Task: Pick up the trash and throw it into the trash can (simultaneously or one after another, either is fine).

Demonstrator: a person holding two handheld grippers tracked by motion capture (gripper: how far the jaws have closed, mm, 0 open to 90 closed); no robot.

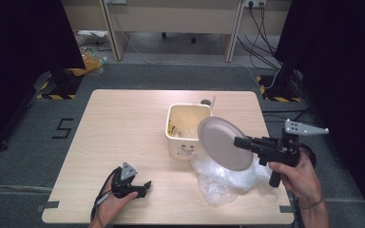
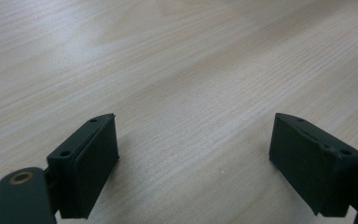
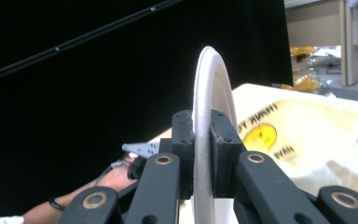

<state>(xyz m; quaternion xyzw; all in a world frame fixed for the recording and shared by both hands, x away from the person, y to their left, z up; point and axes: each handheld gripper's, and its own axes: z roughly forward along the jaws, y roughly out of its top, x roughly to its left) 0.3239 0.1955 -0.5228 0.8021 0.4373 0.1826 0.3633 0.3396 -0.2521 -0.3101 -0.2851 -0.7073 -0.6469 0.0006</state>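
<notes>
High view: right gripper (image 1: 240,142) pinches the white plate (image 1: 224,142) by its rim, right of centre, tilted above the cream bin (image 1: 183,142). Likely light, stiff, slippery; rim hold suits. Left gripper (image 1: 145,186) spread, empty.

Plate (image 3: 209,93) bottom cut off

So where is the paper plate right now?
High view, right of centre: the paper plate is clamped by its rim in the right gripper, tilted above the crumpled plastic wrap, beside the cream bin.
</notes>
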